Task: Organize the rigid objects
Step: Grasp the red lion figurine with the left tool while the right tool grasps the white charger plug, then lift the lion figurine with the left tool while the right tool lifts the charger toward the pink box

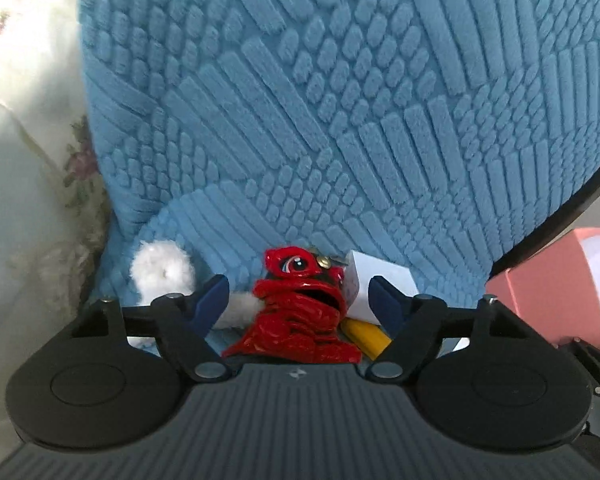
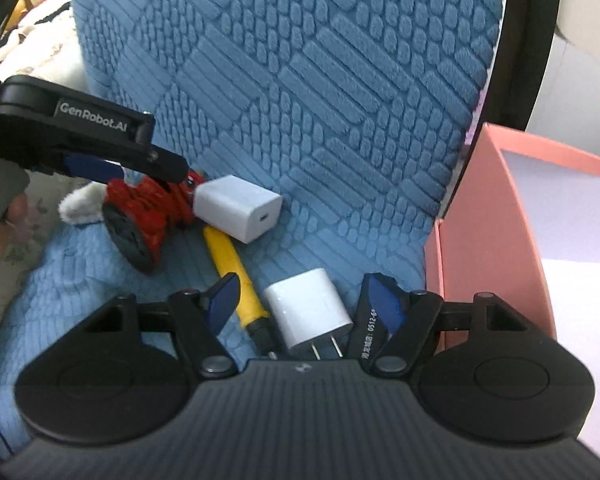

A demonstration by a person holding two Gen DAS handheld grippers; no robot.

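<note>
A red lion-dance toy [image 1: 300,308] with white fur [image 1: 162,270] lies on the blue textured cushion [image 1: 300,100]. My left gripper [image 1: 298,300] is open, its fingers on either side of the toy. The toy also shows in the right wrist view [image 2: 148,208], under the left gripper [image 2: 100,140]. A white charger cube [image 2: 238,208] lies next to the toy, also in the left wrist view [image 1: 364,284]. A yellow-handled screwdriver [image 2: 232,272] and a second white charger with prongs [image 2: 310,312] lie between the open fingers of my right gripper [image 2: 304,304].
A pink box [image 2: 508,240] with a white inside stands at the right of the cushion, also in the left wrist view [image 1: 552,288]. Floral cream fabric [image 1: 28,160] lies to the left. A black rim [image 2: 496,60] edges the cushion's back.
</note>
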